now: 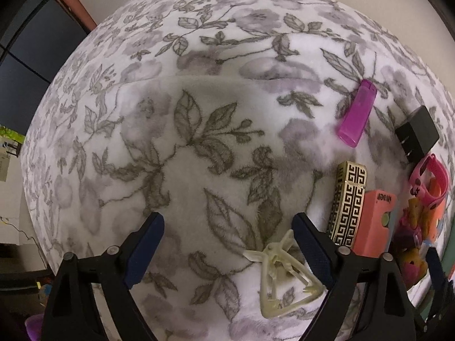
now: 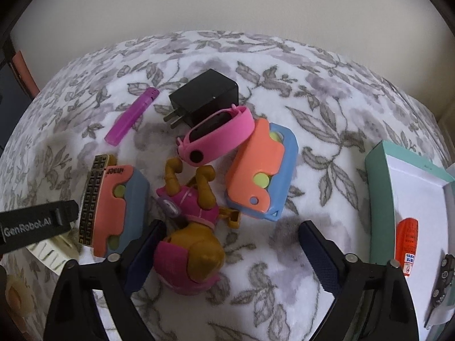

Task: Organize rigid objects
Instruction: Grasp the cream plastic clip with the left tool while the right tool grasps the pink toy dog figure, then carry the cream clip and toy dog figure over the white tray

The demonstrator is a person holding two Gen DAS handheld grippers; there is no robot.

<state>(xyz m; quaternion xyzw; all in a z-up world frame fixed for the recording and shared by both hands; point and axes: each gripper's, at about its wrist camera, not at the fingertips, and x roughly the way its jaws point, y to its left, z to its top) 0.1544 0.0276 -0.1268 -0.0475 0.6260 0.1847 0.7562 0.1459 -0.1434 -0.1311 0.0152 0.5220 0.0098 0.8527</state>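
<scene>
The blanket (image 1: pixel 199 147) is soft, fluffy cloth with a matt flower print. On it, the purple lighter (image 2: pixel 132 116) at 11 o'clock looks like translucent, smooth plastic. The black charger (image 2: pixel 204 96) is matt plastic with metal pins. The pink watch band (image 2: pixel 224 130) seems smooth, rubbery. The patterned case (image 1: pixel 348 201) shines like metal. The toy dog (image 2: pixel 193 258) is glossy plastic. The box (image 2: pixel 381 187) at 3 o'clock looks like matt cardboard.

floral blanket (image 1: pixel 216 147), plain pale wall (image 2: pixel 227 5)
</scene>
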